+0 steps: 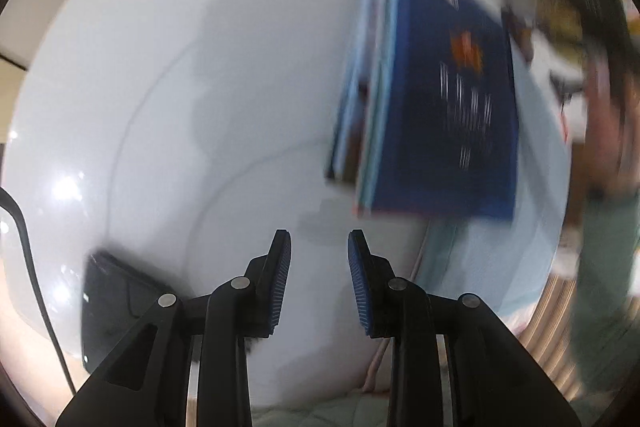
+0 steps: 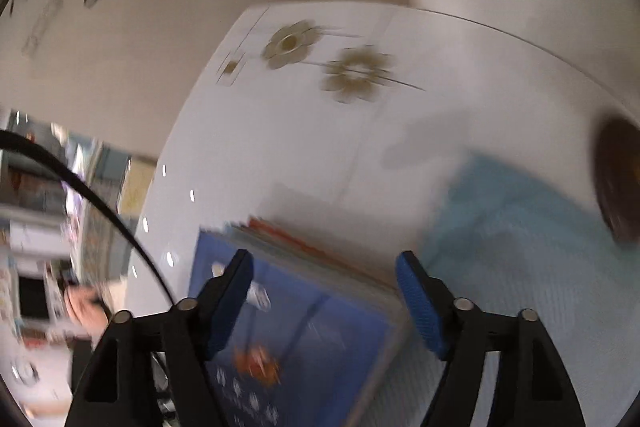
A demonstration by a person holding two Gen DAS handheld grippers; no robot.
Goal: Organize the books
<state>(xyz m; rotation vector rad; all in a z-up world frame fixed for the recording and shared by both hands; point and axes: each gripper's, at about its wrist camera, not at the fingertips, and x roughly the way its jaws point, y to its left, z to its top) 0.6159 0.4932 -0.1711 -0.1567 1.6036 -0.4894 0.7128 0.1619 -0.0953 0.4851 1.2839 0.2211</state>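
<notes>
Left wrist view looks down on a glossy white round table [image 1: 168, 99]. The left gripper [image 1: 319, 279] has its two black fingers with blue ribbed pads [image 1: 280, 283] a little apart, and nothing is between them; only the bare table top shows in the gap. Beyond it and to the right lies a stack of books with a dark blue cover on top [image 1: 444, 99], blurred, with lighter blue and white edges of the lower books showing on its left side. The stack rests partly on a pale blue cloth [image 1: 480, 259]. A black flat device [image 1: 116, 303] lies on the table at the lower left, near a thin black cable [image 1: 28, 255]. At the far right edge a blurred person in a greenish sleeve [image 1: 608, 267] is visible.

Right wrist view shows the right gripper [image 2: 324, 303] with its jaws wide apart. The same stack of books [image 2: 304, 339] lies under and between the fingers, but the pads do not press on it, as far as the blur allows to see. The pale blue cloth [image 2: 520, 235] is to the right of the stack. Golden flower patterns [image 2: 356, 73] decorate the table further away, and a dark round object [image 2: 620, 183] sits at the right edge.
</notes>
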